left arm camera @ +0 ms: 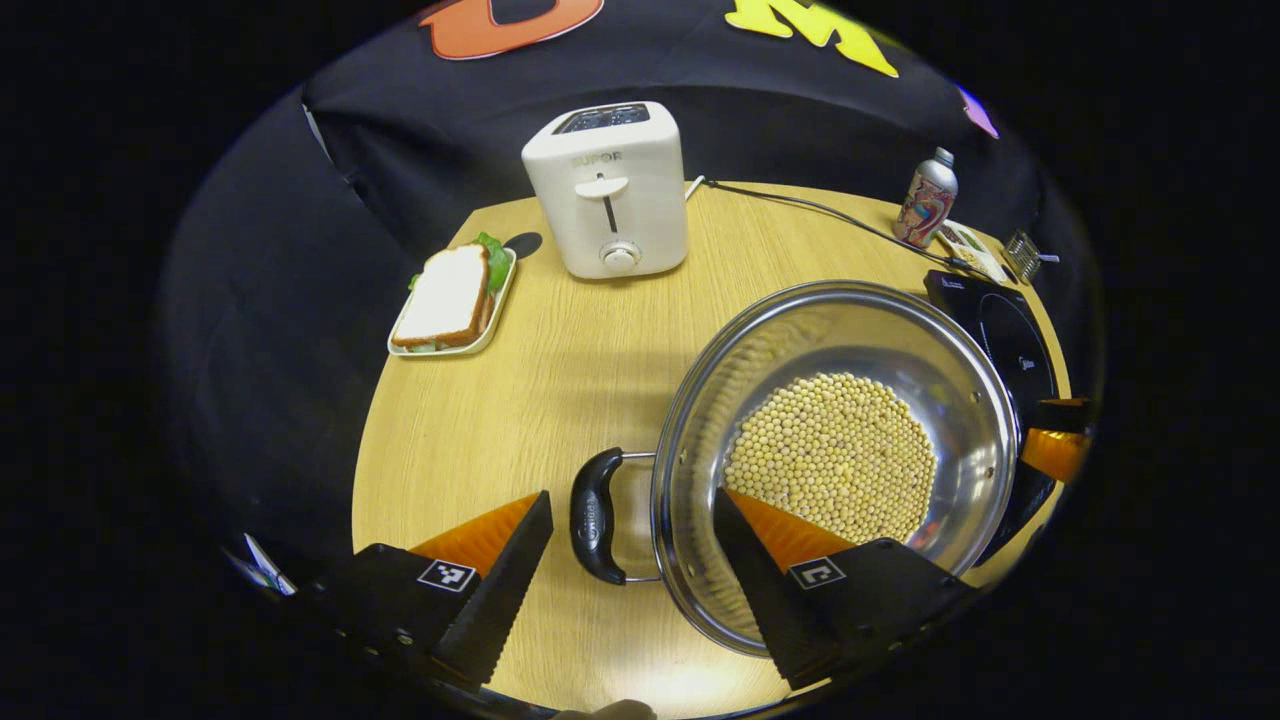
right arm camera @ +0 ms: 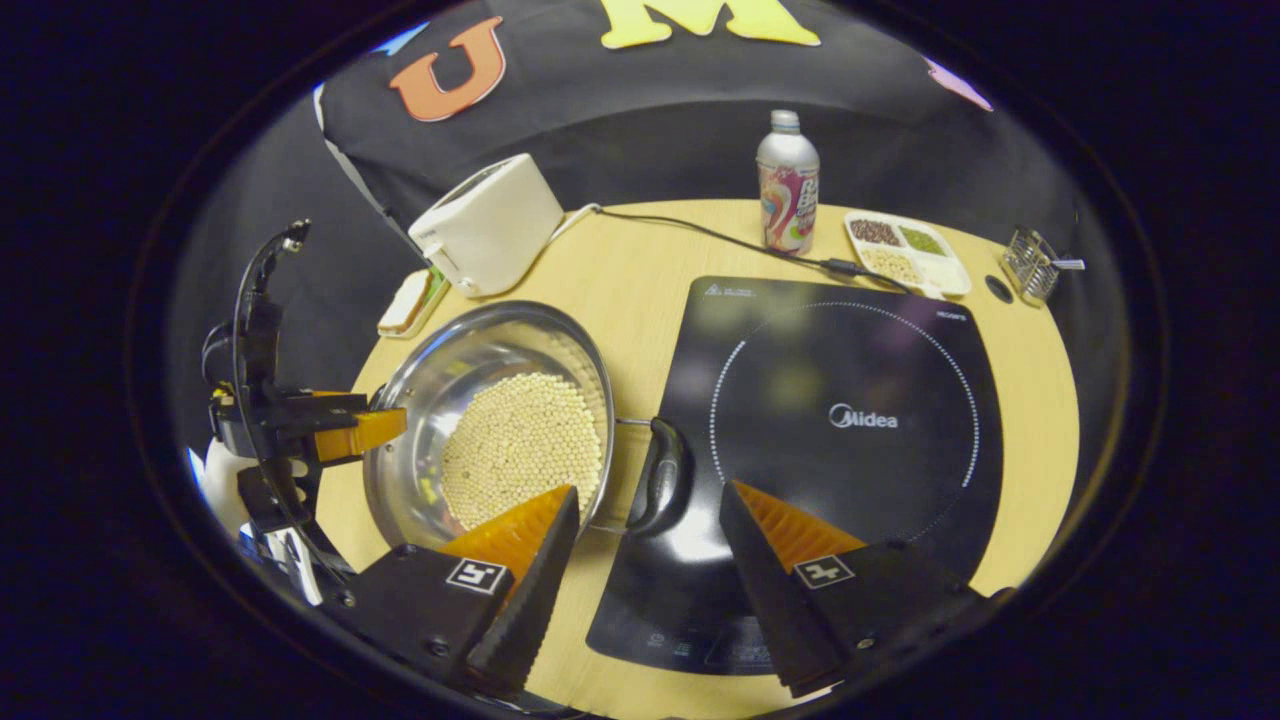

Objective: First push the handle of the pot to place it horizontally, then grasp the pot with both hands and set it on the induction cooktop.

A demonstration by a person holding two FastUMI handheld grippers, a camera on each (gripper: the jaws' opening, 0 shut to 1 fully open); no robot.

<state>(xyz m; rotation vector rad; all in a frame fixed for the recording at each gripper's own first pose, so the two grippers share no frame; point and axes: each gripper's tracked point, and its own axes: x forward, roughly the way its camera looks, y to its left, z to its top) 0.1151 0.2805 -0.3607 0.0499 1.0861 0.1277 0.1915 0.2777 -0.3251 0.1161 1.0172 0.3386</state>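
The steel pot [left arm camera: 835, 450], filled with soybeans [left arm camera: 830, 455], stands on the tabletop [left arm camera: 560, 370] just beside the induction cooktop [right arm camera: 830, 420]. It looks heavy and slippery. Both tongs, left [left arm camera: 633, 545] and right [right arm camera: 648, 535], are spread around its side handles [left arm camera: 595, 515], the places to grip.

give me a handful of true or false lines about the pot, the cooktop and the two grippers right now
1. The pot holds small pale round beans. True.
2. The pot sits on the induction cooktop. False: it rests on the wooden table, beside the cooktop.
3. The left gripper is open, its fingers either side of the pot's left handle. True.
4. The right gripper is clamped shut on a handle. False: it is open, with the right handle between its fingers, not gripped.
5. The toaster stands on the cooktop. False: it stands on the table, behind the pot.
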